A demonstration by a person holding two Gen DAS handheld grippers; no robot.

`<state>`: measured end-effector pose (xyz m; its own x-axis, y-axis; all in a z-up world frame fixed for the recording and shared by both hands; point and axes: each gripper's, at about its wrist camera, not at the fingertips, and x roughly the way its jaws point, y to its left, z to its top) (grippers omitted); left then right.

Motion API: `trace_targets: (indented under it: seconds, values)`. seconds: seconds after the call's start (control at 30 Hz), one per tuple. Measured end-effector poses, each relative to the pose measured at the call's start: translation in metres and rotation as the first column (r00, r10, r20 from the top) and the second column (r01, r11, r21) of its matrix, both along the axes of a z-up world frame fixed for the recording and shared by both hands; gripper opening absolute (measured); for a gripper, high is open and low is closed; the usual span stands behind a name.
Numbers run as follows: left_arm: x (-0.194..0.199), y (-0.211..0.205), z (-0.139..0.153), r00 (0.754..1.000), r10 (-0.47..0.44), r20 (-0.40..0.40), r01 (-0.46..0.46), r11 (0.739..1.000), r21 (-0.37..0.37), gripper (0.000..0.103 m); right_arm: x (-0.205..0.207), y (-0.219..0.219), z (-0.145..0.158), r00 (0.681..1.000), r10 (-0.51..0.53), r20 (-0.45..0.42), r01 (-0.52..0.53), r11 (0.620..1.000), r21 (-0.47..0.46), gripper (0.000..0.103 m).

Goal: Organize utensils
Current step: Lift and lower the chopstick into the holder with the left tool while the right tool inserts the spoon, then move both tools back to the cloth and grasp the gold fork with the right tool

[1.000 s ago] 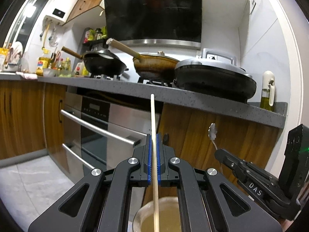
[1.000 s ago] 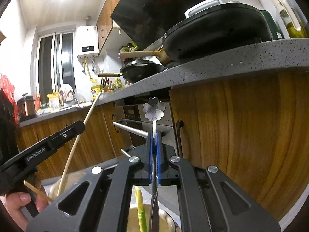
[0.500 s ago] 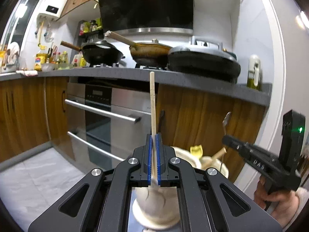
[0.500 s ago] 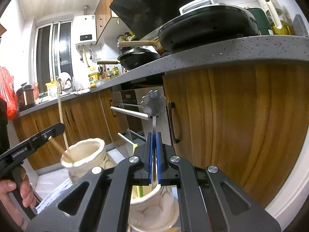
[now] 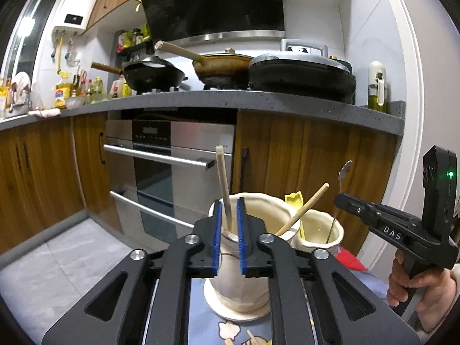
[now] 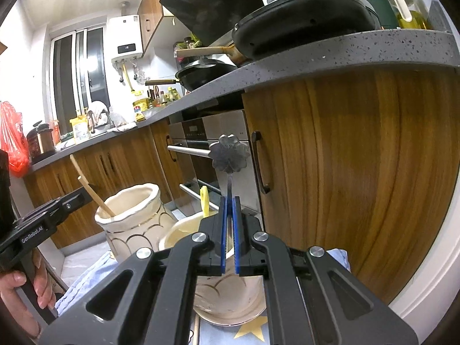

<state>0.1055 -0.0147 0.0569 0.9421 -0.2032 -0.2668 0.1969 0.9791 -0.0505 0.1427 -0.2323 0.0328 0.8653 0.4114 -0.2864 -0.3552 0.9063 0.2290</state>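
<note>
My left gripper [image 5: 229,204] hovers over the taller cream jar [image 5: 253,287], its jaws opening. A wooden chopstick [image 5: 223,184] stands in that jar between the blue pads, with a gap on each side. A second chopstick [image 5: 304,210] leans in the same jar. My right gripper [image 6: 229,201] is shut on the thin stem of a metal spoon with a flower-shaped end [image 6: 229,158], right above the smaller cream jar [image 6: 230,296]. In the left wrist view the spoon [image 5: 343,172] reaches down into that jar [image 5: 325,230], beside a yellow utensil [image 5: 293,199].
Both jars stand on a blue patterned cloth [image 5: 201,316], where another chopstick [image 5: 251,337] lies. Close behind are wooden cabinet doors [image 6: 359,187] and a steel oven [image 5: 172,172] under a grey counter [image 5: 258,102] with pans. A hand [image 5: 417,293] holds the right gripper.
Both grippers came down over the jars. The left pads have parted and the chopstick now stands loose in the taller jar. The right gripper still grips the spoon.
</note>
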Motion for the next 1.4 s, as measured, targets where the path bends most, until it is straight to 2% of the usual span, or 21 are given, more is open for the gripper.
trace_targets:
  seconds: [0.1,0.23,0.3,0.33,0.4,0.43,0.5,0.57,0.6,0.7,0.77,0.8,0.9,1.07,1.4]
  values:
    - [-0.001,0.000,0.000,1.000,0.002,0.003,-0.002,1.000,0.003,0.013,0.000,0.000,0.000,1.000,-0.003,-0.002,0.003,1.000,-0.003,0.003]
    - [-0.003,0.001,0.000,1.000,0.007,0.000,-0.007,1.000,0.005,0.020,0.000,0.000,0.000,1.000,-0.006,-0.004,0.006,1.000,-0.002,0.007]
    - [-0.005,0.001,-0.001,1.000,0.009,0.001,-0.009,1.000,0.010,0.026,0.001,-0.001,0.000,1.000,-0.008,-0.005,0.008,1.000,0.004,0.018]
    - [-0.005,0.001,0.000,1.000,0.012,0.003,-0.012,1.000,0.011,0.030,0.001,-0.002,0.000,1.000,-0.010,-0.007,0.010,1.000,0.011,0.028]
    - [-0.008,0.001,0.000,1.000,0.022,0.010,-0.023,1.000,0.021,0.032,0.000,-0.002,0.002,1.000,-0.016,-0.003,0.016,1.000,0.016,0.031]
    - [-0.010,0.002,0.000,1.000,0.028,0.013,-0.028,0.999,0.025,0.037,-0.001,-0.002,0.003,1.000,-0.020,-0.001,0.020,1.000,0.016,0.031]
    - [-0.015,0.004,0.000,0.999,0.037,0.020,-0.038,0.999,0.020,0.050,-0.005,-0.006,0.003,1.000,-0.028,0.001,0.028,0.999,0.022,0.041]
    - [-0.021,0.007,-0.001,0.998,0.052,0.027,-0.053,0.999,0.011,0.065,-0.012,-0.010,0.004,0.999,-0.037,0.001,0.037,0.999,0.037,0.055]
    - [-0.023,0.009,-0.002,0.998,0.060,0.026,-0.060,0.998,0.008,0.068,-0.016,-0.012,0.005,0.999,-0.041,0.001,0.041,0.998,0.041,0.058]
    - [-0.030,0.013,-0.005,0.997,0.073,0.012,-0.073,0.997,-0.004,0.079,-0.027,-0.018,0.004,0.999,-0.053,0.001,0.053,0.997,0.058,0.078]
    - [-0.036,0.016,-0.009,0.996,0.092,0.007,-0.092,0.996,-0.008,0.090,-0.036,-0.022,0.003,0.998,-0.064,0.004,0.064,0.996,0.065,0.095]
    - [-0.039,0.018,-0.011,0.995,0.102,-0.001,-0.102,0.995,-0.008,0.092,-0.041,-0.024,0.002,0.997,-0.074,0.008,0.073,0.995,0.064,0.099]
    - [-0.046,0.022,-0.019,0.993,0.115,-0.038,-0.115,0.993,-0.014,0.093,-0.051,-0.027,-0.002,0.996,-0.091,0.010,0.090,0.995,0.047,0.098]
    - [-0.059,0.025,-0.032,0.988,0.131,-0.080,-0.133,0.991,-0.020,0.094,-0.063,-0.032,-0.010,0.995,-0.095,-0.035,0.096,0.994,0.045,0.098]
    - [-0.086,0.019,-0.057,0.979,0.116,-0.167,-0.111,0.993,0.037,0.095,-0.086,-0.031,-0.022,0.992,-0.090,-0.089,0.093,0.995,0.026,0.098]
